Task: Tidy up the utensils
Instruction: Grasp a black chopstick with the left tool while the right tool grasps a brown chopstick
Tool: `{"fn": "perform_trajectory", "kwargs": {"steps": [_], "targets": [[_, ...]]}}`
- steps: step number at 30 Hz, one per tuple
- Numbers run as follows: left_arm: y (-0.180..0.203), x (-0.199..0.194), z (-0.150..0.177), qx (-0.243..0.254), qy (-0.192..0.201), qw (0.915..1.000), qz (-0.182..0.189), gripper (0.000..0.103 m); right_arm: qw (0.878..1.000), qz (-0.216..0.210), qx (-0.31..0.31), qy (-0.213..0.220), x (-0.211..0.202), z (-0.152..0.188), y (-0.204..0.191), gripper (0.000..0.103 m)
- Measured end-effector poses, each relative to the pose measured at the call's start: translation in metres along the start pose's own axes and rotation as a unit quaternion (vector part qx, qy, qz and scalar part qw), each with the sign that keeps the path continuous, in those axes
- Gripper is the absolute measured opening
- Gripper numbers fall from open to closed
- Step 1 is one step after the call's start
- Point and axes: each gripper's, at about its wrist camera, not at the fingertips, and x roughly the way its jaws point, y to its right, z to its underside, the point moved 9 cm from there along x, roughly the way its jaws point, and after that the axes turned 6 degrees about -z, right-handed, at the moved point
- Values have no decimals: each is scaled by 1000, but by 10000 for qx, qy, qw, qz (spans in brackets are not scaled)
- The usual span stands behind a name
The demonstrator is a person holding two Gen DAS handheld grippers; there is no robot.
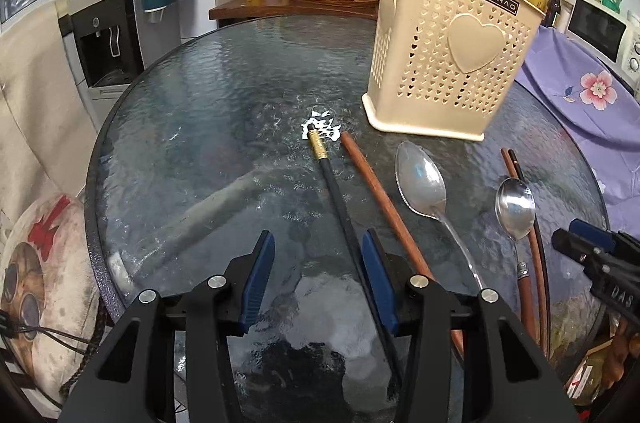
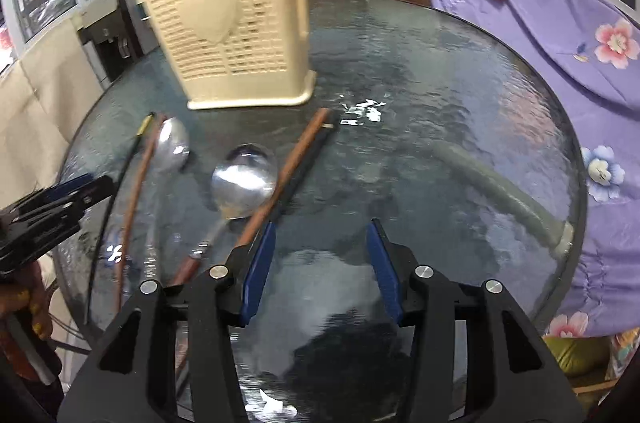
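Glass table (image 1: 208, 95) left half bare; both grippers (image 1: 318, 279) (image 2: 320, 271) spread, seemingly empty.

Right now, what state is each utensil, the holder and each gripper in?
Left gripper: open, black chopstick passing between its fingers, not pinched.
Right gripper: open, nothing between its fingers.
Utensil holder: upright on the glass table, chopsticks standing inside.
Black chopstick: lying flat.
Brown chopstick: lying flat beside it.
Large spoon: lying bowl-up.
Small spoon: lying bowl-up.
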Motion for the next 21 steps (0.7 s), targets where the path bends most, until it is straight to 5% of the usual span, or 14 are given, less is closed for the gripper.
{"fn": "perform_trajectory", "kwargs": {"steps": [15, 21], "targets": [[-3, 5, 0, 20, -61, 10000, 8, 45, 9995, 165, 15, -258, 4, 1, 15, 48], [-3, 12, -7, 58, -119, 9999, -26, 45, 9992, 225, 95, -307, 17, -13, 16, 37]]}}
